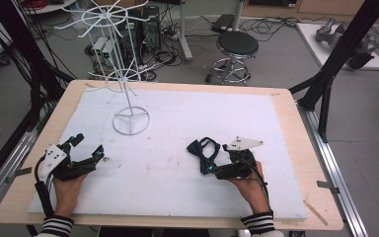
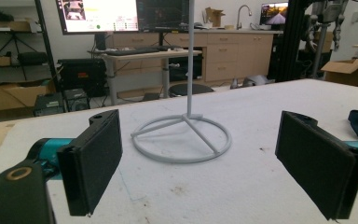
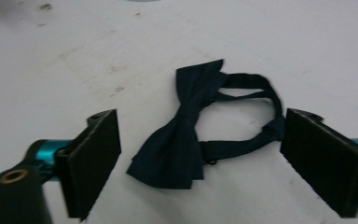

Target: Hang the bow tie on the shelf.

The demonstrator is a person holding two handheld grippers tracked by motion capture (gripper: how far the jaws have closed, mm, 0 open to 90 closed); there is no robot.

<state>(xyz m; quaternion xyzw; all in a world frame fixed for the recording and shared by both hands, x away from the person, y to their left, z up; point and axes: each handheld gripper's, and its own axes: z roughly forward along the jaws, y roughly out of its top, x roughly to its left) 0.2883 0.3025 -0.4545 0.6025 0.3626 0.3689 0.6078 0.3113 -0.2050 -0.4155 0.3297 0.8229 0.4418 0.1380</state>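
Now both grippers low over white foam-covered worktop (image 1: 187, 123). Left gripper (image 1: 90, 147) fingers apart, empty, facing white wire stand (image 1: 128, 94). Right gripper (image 1: 208, 157) fingers apart, straddling dark bow tie (image 3: 186, 135) lying flat on worktop, not clamped.

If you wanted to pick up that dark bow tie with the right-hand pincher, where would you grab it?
Probably at the pinched knot in the middle of the bow tie. It lies flat on the white mat, with its wings flaring and its strap looping off one side. The right gripper, jaws open, already straddles it, so coming straight down from above looks simplest.
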